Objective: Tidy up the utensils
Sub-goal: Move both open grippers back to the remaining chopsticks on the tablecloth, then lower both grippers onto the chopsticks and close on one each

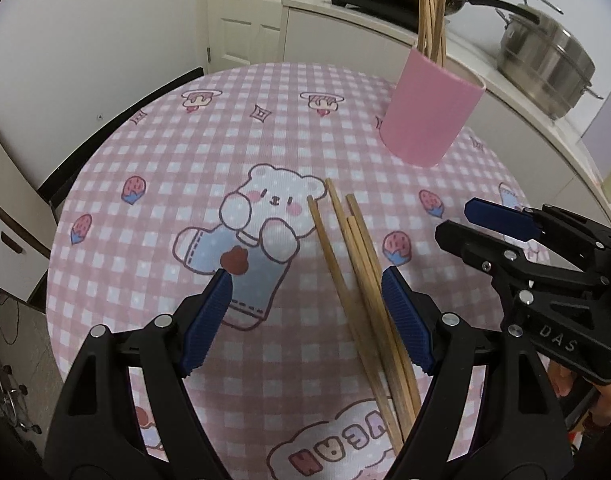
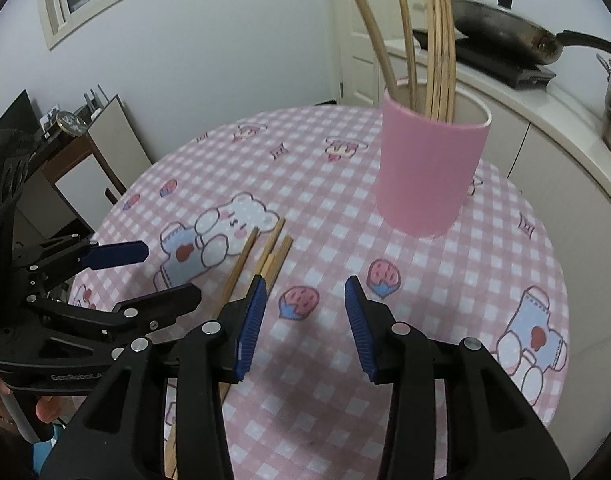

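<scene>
The round table (image 1: pixel 153 184), under its pink checked cloth, carries everything you need for this step. Toward its far side stands the pink holder (image 2: pixel 429 172), upright, with several wooden chopsticks already in it. The loose chopsticks (image 1: pixel 345 252) lie flat on the cloth as a small bundle nearer you, beside the printed bear and well apart from the holder. Your left gripper (image 1: pixel 305 316) hangs above them with its jaws wide apart; the bundle shows between the pads, nothing pressed. Your right gripper (image 2: pixel 305 320) sits just to the bundle's right over bare cloth, its jaws opening and empty. Judged from this, you are on the approach to a pickup: the next move calls for lowering one gripper astride the sticks, closing on them, then carrying them to the holder.
</scene>
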A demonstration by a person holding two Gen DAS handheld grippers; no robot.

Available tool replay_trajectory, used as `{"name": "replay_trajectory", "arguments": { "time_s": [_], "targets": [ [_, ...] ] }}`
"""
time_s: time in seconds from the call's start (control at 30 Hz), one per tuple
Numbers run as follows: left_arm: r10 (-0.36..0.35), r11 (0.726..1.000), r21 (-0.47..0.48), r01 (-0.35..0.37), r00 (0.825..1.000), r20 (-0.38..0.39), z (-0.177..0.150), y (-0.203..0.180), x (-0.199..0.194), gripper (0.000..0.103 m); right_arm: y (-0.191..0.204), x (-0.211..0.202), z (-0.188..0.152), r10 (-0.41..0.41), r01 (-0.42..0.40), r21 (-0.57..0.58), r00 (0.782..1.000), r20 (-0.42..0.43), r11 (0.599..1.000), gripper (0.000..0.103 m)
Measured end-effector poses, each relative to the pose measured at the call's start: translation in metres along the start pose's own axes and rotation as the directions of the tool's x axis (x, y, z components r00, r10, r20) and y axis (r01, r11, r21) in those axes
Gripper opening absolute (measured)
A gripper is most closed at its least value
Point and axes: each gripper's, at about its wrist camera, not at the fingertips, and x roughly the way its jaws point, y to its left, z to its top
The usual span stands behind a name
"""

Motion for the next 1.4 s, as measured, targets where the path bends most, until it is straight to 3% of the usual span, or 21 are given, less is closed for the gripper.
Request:
{"name": "replay_trajectory", "arguments": {
  "time_s": [0.47, 0.6, 0.7, 0.73, 1.4],
  "targets": [
    [0.066, 0.998, 0.02, -0.065, 0.996, -0.06, -0.005, -0.001, 0.037, 0.075, -0.008, 0.011, -0.009, -0.01, 0.011, 0.01, 0.999, -0.043, 1.0, 0.04],
    [0.091, 0.993, 0.078, -0.088, 0.995, -0.038, -0.006, -0.005, 0.038, 0.061, -0.007, 0.013, -0.01, -0.011, 0.012, 0.006, 0.998, -0.054, 1.0, 0.04],
    [0.082, 0.993, 0.085, -0.079, 0.996, -0.036, -0.005, -0.004, 0.035, 0.034, -0.007, 0.015, -0.011, -0.011, 0.011, 0.004, 0.998, -0.063, 1.0, 0.04],
    [0.083, 0.993, 0.086, -0.079, 0.996, -0.039, -0.005, -0.002, 0.034, 0.03, -0.006, 0.017, -0.011, -0.01, 0.01, 0.002, 0.998, -0.067, 1.0, 0.04],
    [0.04, 0.998, 0.057, -0.038, 0.999, -0.024, -0.008, 0.003, 0.029, 0.026, 0.015, 0.045, -0.006, -0.003, 0.0, -0.027, 0.991, -0.136, 1.0, 0.04]
  ]
}}
